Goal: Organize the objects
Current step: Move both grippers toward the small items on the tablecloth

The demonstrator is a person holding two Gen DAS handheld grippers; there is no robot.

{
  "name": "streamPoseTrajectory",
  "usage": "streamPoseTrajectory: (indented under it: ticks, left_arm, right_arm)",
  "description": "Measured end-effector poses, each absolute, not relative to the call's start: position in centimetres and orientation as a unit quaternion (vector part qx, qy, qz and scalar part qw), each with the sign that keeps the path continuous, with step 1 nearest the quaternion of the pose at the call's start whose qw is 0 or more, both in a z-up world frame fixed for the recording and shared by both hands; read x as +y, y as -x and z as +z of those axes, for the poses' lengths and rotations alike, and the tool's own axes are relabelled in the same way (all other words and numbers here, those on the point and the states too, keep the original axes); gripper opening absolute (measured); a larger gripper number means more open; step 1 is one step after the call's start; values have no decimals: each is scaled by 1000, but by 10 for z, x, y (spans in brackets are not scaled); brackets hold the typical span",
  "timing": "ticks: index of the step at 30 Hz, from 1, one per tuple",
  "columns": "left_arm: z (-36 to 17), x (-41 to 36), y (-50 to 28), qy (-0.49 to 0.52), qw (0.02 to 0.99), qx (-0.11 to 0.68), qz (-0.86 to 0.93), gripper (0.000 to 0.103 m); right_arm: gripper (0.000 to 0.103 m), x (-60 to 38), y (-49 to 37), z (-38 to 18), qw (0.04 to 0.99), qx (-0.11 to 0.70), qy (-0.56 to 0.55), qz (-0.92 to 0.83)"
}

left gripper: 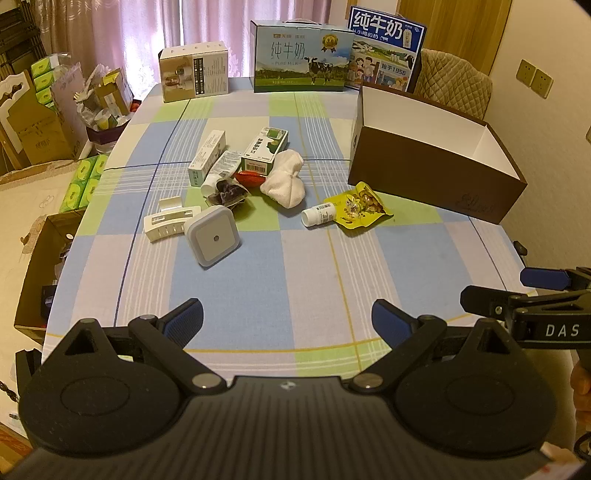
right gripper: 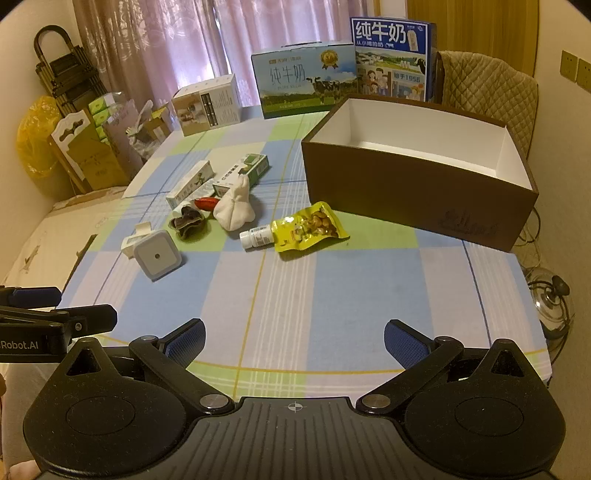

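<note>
**Two empty grippers poised over a cluttered table**

Seen at the near edge of a checked tablecloth [left gripper: 295, 266]: left gripper [left gripper: 287, 318] with blue-padded fingers [left gripper: 188, 314] spread wide, nothing between them. Same for the right gripper [right gripper: 294, 339], fingers [right gripper: 400, 341] wide apart and empty, held over the cloth just beside its partner.

Scattered mid-table, well apart from both grippers: a square grey night light [left gripper: 213, 238] touching a white plastic clip [left gripper: 166, 221] on its left. Behind these, a dark dried-fruit packet [left gripper: 227, 194], a small red packet [left gripper: 251, 178], a white tube [left gripper: 221, 170] and two narrow cartons, one white [left gripper: 207, 157], one green and white [left gripper: 264, 149], all bunched close together. Just to their right, a bundle of white cloth [left gripper: 286, 179]. Further right, a small white bottle [left gripper: 318, 215] lying on its side, its base touching a yellow snack pouch [left gripper: 360, 206].

Standing at the right side of the table, near the pouch: a large brown box [right gripper: 413, 195], lid off, white inside and empty as far as visible.

Lined up along the far edge: a small beige carton [left gripper: 194, 74], a milk carton with cows [left gripper: 301, 57] and a tall blue milk carton [left gripper: 386, 53], in front of pink curtains [left gripper: 207, 22]. Behind the brown box, a quilted chair back [right gripper: 487, 92]
</note>
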State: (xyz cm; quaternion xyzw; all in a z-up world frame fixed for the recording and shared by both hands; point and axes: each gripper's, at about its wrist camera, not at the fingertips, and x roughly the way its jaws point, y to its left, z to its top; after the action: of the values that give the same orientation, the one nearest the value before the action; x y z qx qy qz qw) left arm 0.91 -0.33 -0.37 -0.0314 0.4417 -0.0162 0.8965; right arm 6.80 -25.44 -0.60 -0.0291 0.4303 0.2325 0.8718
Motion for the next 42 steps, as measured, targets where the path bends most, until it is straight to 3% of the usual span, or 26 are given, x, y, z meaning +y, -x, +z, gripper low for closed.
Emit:
streamPoseTrajectory:
  ticks: [42]
  left_arm:
    - [-37, 33, -38, 52, 894, 444, 12, 96]
  right_arm:
    - [101, -239, -107, -39, 866, 430, 15, 256]
